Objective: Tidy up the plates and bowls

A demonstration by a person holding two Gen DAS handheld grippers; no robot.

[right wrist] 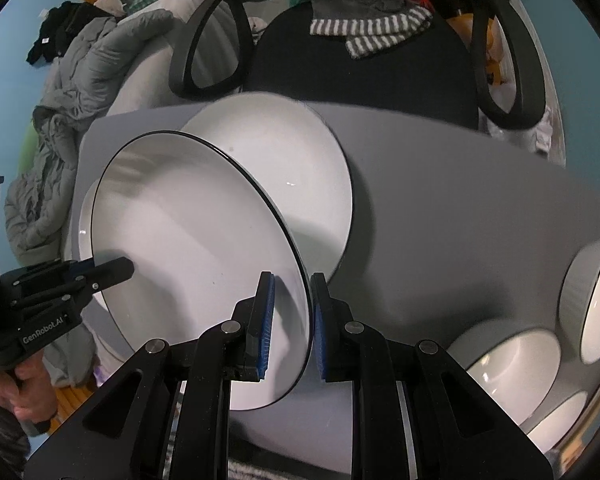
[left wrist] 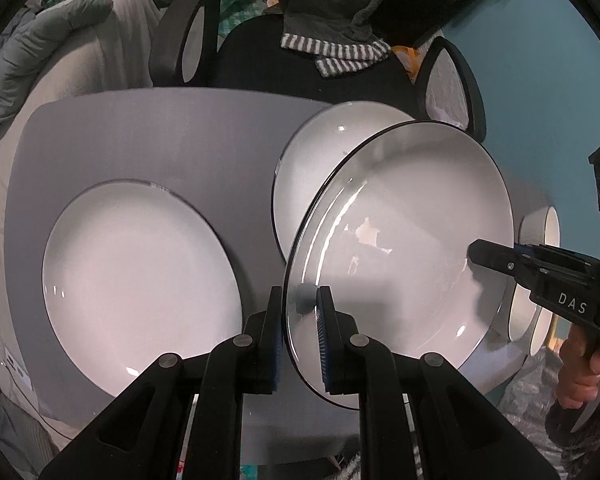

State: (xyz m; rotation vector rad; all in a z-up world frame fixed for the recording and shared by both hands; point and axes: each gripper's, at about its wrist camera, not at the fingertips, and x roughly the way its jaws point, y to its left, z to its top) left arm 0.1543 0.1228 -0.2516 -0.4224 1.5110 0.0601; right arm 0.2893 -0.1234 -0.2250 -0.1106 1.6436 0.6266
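Here, in the left wrist view, left gripper (left wrist: 299,308) pinches the near rim of a tilted white plate (left wrist: 400,240) above a grey table (left wrist: 180,136), right gripper (left wrist: 474,254) clamps its far rim, another plate (left wrist: 140,280) lies flat alongside, in the right wrist view, right gripper (right wrist: 292,292) nips the same plate (right wrist: 196,240), bowls (right wrist: 512,364) stand nearby.

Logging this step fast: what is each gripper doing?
Left gripper: closed on the plate rim.
Right gripper: closed on the same plate's opposite rim.

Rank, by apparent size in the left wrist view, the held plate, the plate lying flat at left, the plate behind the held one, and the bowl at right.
1. Held plate, though it is nearest the camera.
2. Flat plate at left, nearly as large; true sizes may match.
3. Plate behind, mostly hidden.
4. Bowl, a sliver at the right edge.
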